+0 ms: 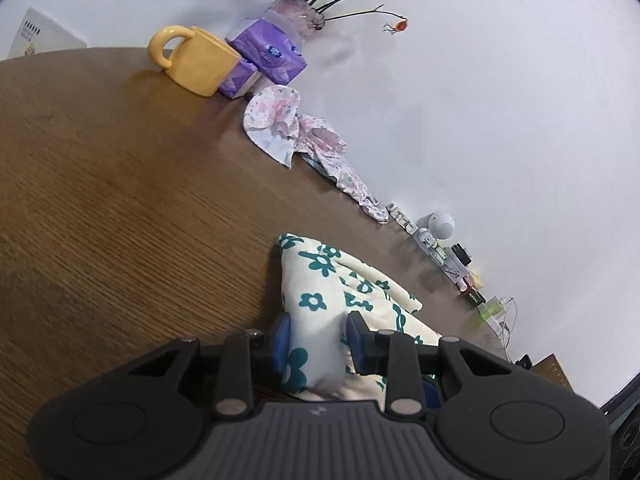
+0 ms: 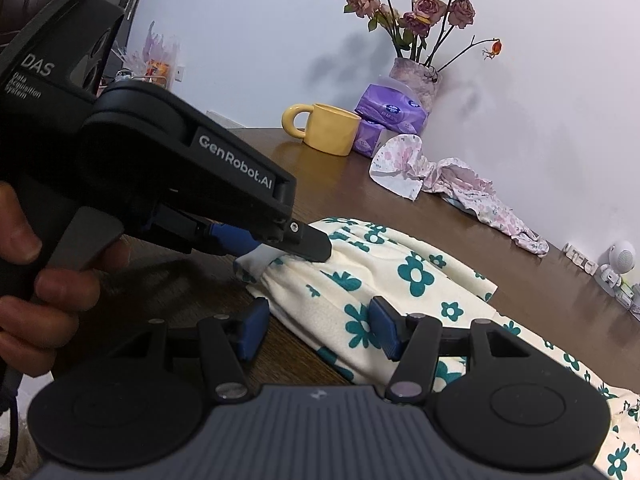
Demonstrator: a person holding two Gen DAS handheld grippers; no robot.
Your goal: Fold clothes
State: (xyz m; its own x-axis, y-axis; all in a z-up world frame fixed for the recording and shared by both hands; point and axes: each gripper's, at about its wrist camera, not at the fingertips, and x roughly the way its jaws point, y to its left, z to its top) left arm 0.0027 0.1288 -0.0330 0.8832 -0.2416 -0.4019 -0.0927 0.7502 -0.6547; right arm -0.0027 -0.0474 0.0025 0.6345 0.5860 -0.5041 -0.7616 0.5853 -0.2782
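A cream cloth with teal flowers (image 1: pixel 320 280) (image 2: pixel 400 276) lies on the brown wooden table (image 1: pixel 120 208) (image 2: pixel 332 188). My left gripper (image 1: pixel 318 340) is shut on a bunched corner of it, the fabric squeezed between the blue pads (image 1: pixel 283 340). In the right wrist view that left gripper (image 2: pixel 280 250) comes in from the left, held by a person's hand (image 2: pixel 44 280), and pinches the cloth's near edge. My right gripper (image 2: pixel 318 330) stands open over the same edge. Its right pad rests over the fabric and its left pad (image 2: pixel 252 330) is clear of it.
A crumpled pink floral garment (image 1: pixel 296 136) (image 2: pixel 440 176) lies by the wall. Beyond it stand a yellow mug (image 1: pixel 196 60) (image 2: pixel 328 132), purple tissue packs (image 1: pixel 268 52) (image 2: pixel 388 112) and a vase of roses (image 1: pixel 300 12) (image 2: pixel 416 76). Small trinkets (image 1: pixel 440 236) (image 2: pixel 616 264) line the table's wall edge.
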